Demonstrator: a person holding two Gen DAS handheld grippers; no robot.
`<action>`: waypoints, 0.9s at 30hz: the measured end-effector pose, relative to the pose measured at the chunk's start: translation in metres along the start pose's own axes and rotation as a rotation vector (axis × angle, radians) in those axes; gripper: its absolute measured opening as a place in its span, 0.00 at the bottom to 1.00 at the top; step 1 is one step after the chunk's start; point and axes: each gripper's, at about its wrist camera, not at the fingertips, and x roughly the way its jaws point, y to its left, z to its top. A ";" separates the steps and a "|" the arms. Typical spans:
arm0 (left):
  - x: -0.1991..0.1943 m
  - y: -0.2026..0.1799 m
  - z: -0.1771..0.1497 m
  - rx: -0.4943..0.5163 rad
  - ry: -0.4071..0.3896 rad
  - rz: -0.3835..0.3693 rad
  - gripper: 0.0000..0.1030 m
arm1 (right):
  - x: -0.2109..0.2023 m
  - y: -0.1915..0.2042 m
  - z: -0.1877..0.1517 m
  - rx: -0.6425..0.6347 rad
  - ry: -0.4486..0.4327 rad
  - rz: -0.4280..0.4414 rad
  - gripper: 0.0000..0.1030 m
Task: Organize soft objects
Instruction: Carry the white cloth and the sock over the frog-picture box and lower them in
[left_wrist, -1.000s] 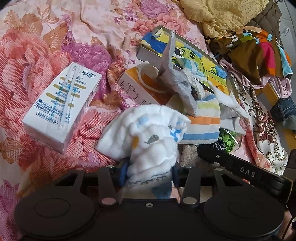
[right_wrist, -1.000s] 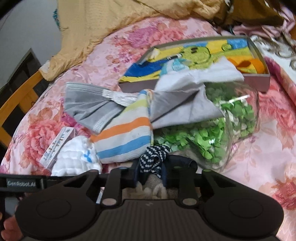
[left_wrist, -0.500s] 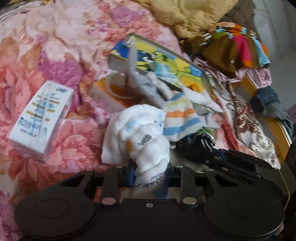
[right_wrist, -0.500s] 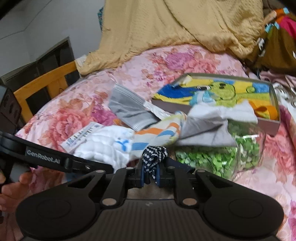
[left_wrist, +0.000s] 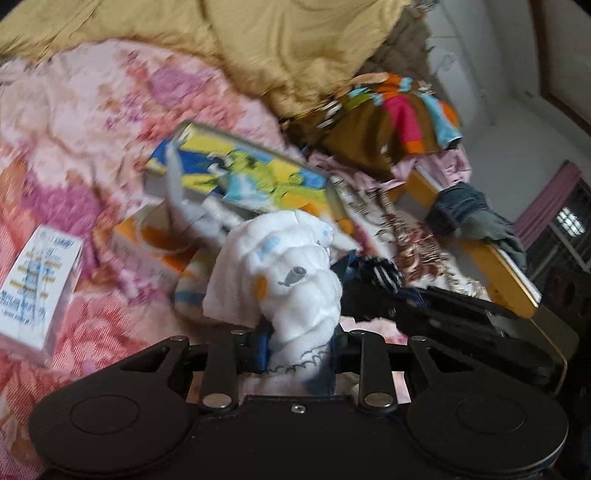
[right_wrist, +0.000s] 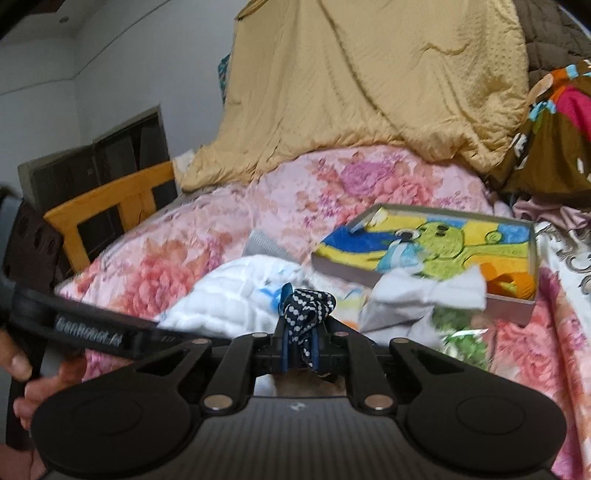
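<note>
My left gripper (left_wrist: 297, 345) is shut on a white printed cloth (left_wrist: 284, 273) and holds it bunched above the floral bedspread (left_wrist: 92, 122). The cloth also shows in the right wrist view (right_wrist: 236, 291). My right gripper (right_wrist: 301, 347) is shut on a dark blue cloth with white dots (right_wrist: 306, 310); it also shows in the left wrist view (left_wrist: 380, 275) just right of the white cloth. A striped cloth (left_wrist: 184, 291) and a white-grey cloth (right_wrist: 424, 295) lie on the bed near a flat box with a cartoon towel (right_wrist: 436, 247).
A white carton (left_wrist: 37, 284) and an orange-white box (left_wrist: 155, 240) lie at the left. A bag of green bits (right_wrist: 461, 339) sits by the flat box. A yellow quilt (right_wrist: 369, 85) and colourful clothes (left_wrist: 391, 114) are piled behind. Wooden bed frame (left_wrist: 495, 266) at the right.
Both grippers have lifted up and back with their cloths; the views now tilt up toward the quilt and wall. The pile on the bed looks farther off.
</note>
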 end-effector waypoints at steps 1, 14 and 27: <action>0.000 -0.002 0.000 0.009 -0.010 0.001 0.30 | -0.003 -0.003 0.003 0.010 -0.015 -0.003 0.12; 0.007 -0.008 0.048 -0.102 -0.185 0.024 0.31 | -0.016 -0.048 0.022 0.089 -0.105 -0.094 0.12; 0.116 0.018 0.126 -0.071 -0.230 0.133 0.31 | 0.045 -0.096 0.054 0.164 -0.124 -0.162 0.12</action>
